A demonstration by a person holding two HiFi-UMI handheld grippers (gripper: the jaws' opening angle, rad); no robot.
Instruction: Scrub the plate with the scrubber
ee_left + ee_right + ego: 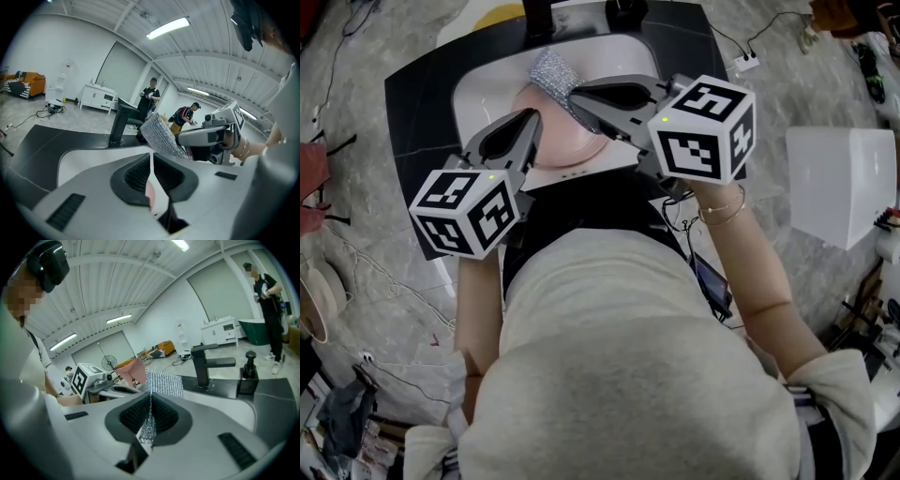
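The pink plate (579,139) hangs tilted over the white sink basin (483,86). My left gripper (532,120) is shut on the plate's near left edge; in the left gripper view a sliver of pink plate (150,194) shows between the closed jaws. My right gripper (574,96) is shut on the silver mesh scrubber (553,73), which sticks out past the fingertips above the plate's far rim. In the right gripper view the scrubber (163,383) fans out of the jaws, with the plate (135,371) just behind it.
A black faucet (206,363) and a black soap pump (247,373) stand at the back of the black counter (417,94). A white box (839,183) sits on the floor to the right. People stand in the distance.
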